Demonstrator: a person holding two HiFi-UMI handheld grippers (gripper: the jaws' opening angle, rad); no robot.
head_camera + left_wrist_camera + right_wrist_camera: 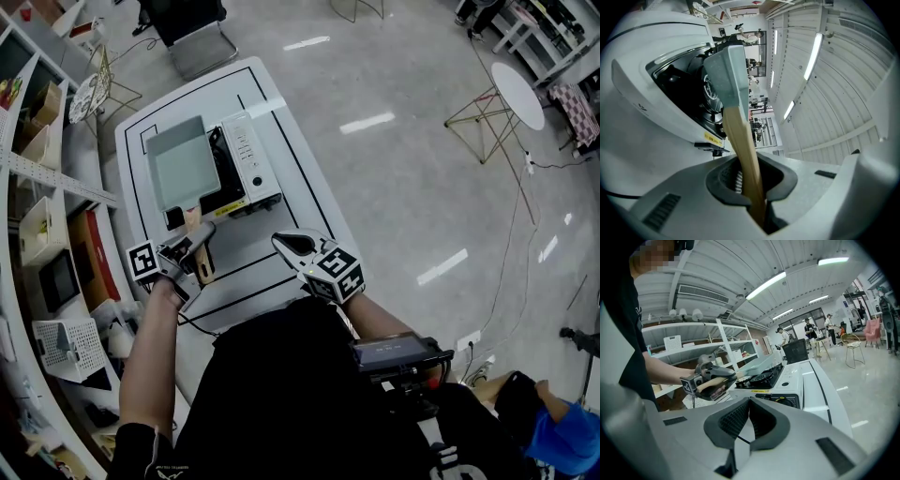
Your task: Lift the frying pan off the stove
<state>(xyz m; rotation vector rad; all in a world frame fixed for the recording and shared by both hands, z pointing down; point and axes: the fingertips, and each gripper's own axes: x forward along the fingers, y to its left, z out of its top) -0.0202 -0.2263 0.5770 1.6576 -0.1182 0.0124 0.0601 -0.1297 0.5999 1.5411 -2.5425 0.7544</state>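
Note:
A square grey-green frying pan [183, 164] with a wooden handle [200, 251] hangs over the left side of the white portable stove [251, 161]. My left gripper [201, 236] is shut on the handle. In the left gripper view the handle [740, 145] runs out between the jaws of the left gripper [751, 190] to the pan [726, 70]. In the right gripper view the pan [761, 363] is tilted and held clear above the burner [761, 378]. My right gripper [287, 246] hovers near the table's front with nothing in it, and its jaws [746, 416] are together.
The stove stands on a white table [300, 178] marked with black lines. Shelves with boxes and baskets [42, 234] line the left side. A black chair [192, 28] stands beyond the table, and a round white side table [517, 94] is to the right. People stand far back [808, 329].

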